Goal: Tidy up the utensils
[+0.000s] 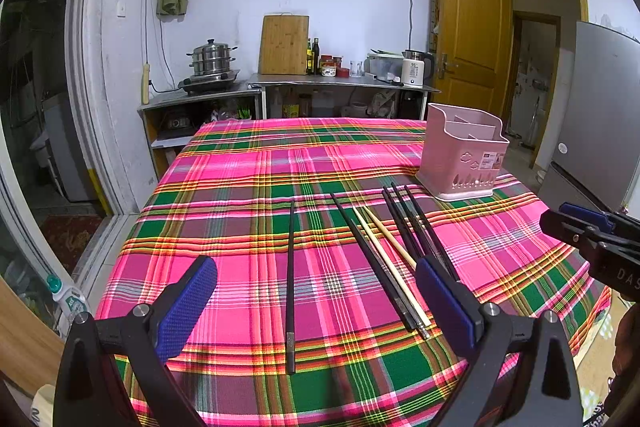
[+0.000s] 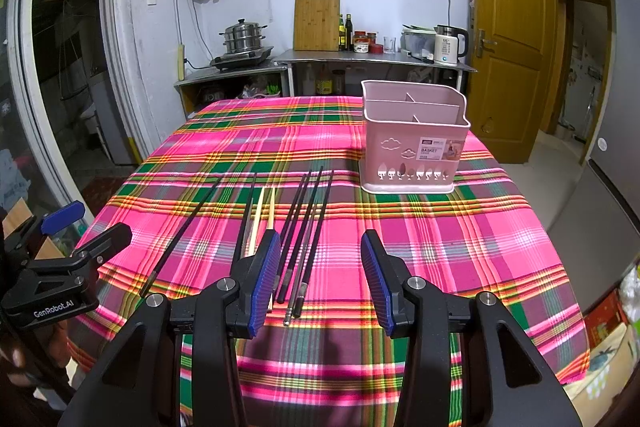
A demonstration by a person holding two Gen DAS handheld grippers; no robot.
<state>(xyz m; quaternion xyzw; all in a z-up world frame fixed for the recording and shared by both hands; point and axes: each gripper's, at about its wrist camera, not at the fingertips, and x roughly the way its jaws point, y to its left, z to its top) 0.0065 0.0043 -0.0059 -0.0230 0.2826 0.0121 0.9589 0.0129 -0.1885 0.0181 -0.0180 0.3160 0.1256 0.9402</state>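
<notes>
Chopsticks (image 2: 298,239) lie loose on the tablecloth (image 2: 440,235) — each hand-held gripper, left (image 1: 316,291) and right (image 2: 320,283), spread wide, gripping nothing.

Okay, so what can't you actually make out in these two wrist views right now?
- Pink utensil basket: the compartment floors are hidden by its own walls in both views; the small label print is unreadable.
- Dark chopsticks: the left gripper's right pad covers their near ends in the left wrist view.
- Wooden chopsticks: the right gripper's left pad hides their near ends.
</notes>
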